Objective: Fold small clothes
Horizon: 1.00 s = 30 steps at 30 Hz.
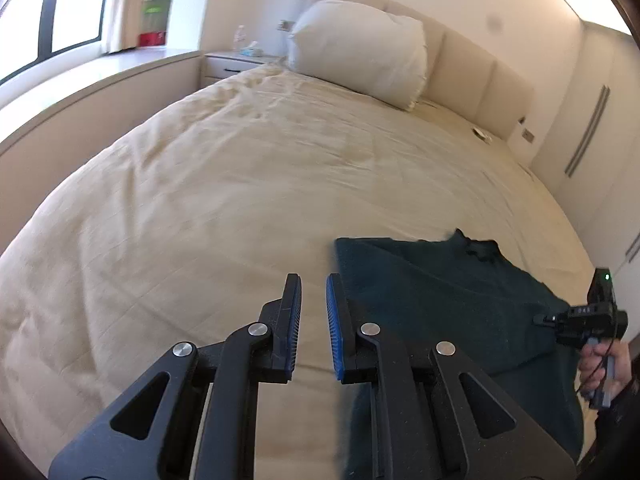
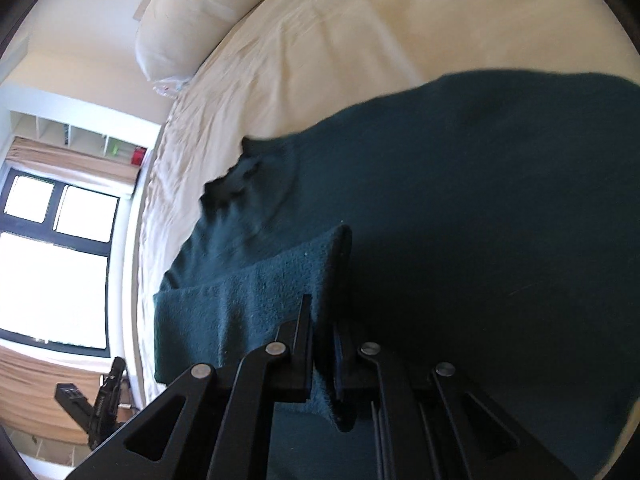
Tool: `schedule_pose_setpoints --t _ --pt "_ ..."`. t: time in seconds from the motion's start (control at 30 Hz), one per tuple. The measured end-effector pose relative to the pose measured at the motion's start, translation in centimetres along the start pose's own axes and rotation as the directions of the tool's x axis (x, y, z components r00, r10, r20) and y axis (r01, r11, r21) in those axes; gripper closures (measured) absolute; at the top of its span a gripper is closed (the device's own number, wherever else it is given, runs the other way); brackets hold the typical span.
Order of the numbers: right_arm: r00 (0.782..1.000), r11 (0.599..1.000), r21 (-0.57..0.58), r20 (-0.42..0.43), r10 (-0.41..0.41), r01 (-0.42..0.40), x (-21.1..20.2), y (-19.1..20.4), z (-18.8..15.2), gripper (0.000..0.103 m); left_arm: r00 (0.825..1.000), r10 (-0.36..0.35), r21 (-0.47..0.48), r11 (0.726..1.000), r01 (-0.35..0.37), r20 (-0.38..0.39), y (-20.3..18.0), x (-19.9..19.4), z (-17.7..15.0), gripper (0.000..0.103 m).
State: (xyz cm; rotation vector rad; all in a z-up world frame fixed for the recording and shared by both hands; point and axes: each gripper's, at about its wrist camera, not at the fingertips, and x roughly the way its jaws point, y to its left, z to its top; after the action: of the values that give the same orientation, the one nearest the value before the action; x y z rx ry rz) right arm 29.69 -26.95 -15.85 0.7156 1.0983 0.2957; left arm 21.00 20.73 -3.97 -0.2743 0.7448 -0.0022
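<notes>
A dark green cloth point(image 1: 440, 292) lies spread on the near right part of a cream bed point(image 1: 200, 200). My left gripper point(image 1: 314, 280) hovers beside the cloth's left edge, its blue pads a narrow gap apart with only bedding showing between them. My right gripper point(image 1: 538, 320), held by a hand point(image 1: 600, 364), sits at the cloth's right edge. In the right wrist view the right gripper point(image 2: 322, 312) is shut on a raised fold point(image 2: 260, 292) of the dark green cloth point(image 2: 480, 200), doubled over the rest of it.
A white pillow point(image 1: 360, 56) leans on the padded headboard point(image 1: 472, 68) at the far end. A nightstand point(image 1: 236, 64) and a window ledge point(image 1: 100, 76) flank the bed's left side. Wardrobe doors point(image 1: 592, 140) stand at right.
</notes>
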Motion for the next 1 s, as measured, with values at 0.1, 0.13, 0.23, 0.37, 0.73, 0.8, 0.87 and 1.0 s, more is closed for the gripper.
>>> schedule_pose_setpoints --t 0.1,0.13,0.23,0.37,0.73,0.8,0.87,1.0 --pt "0.999 0.999 -0.014 0.009 -0.038 0.038 -0.2 0.0 0.1 0.095 0.999 -0.016 0.031 0.999 0.017 -0.031 -2.6 1.4 -0.2 0.09" --pt "0.999 0.999 -0.021 0.012 -0.048 0.049 -0.3 0.0 0.2 0.095 0.999 -0.021 0.034 0.999 0.023 -0.041 -3.2 2.0 -0.2 0.09" --pt "0.998 0.998 -0.025 0.019 -0.056 0.057 -0.8 -0.4 0.1 0.095 0.998 -0.04 0.037 0.998 0.042 -0.054 -4.4 2.7 -0.4 0.09" --pt "0.998 0.998 -0.016 0.022 -0.058 0.058 -0.8 -1.0 0.2 0.095 0.994 -0.034 0.051 0.998 0.04 -0.103 -5.4 4.9 -0.7 0.09" --pt "0.995 0.995 -0.033 0.034 -0.096 0.097 -1.5 -1.3 0.1 0.095 0.993 -0.025 0.016 1.0 0.027 -0.119 -4.8 7.6 -0.9 0.09" --pt "0.994 0.994 -0.036 0.036 -0.101 0.102 -1.5 -1.3 0.1 0.095 0.993 -0.022 0.018 1.0 0.024 -0.117 -4.6 7.7 -0.7 0.09" --pt "0.993 0.993 -0.043 0.037 -0.108 0.11 -1.4 -1.2 0.2 0.095 0.993 -0.018 0.031 0.999 0.022 -0.12 -4.6 7.9 -0.5 0.09" --pt "0.992 0.992 -0.05 0.038 -0.117 0.119 -1.3 -1.0 0.5 0.095 0.992 -0.019 0.044 0.999 0.025 -0.124 -4.9 8.1 -0.3 0.09"
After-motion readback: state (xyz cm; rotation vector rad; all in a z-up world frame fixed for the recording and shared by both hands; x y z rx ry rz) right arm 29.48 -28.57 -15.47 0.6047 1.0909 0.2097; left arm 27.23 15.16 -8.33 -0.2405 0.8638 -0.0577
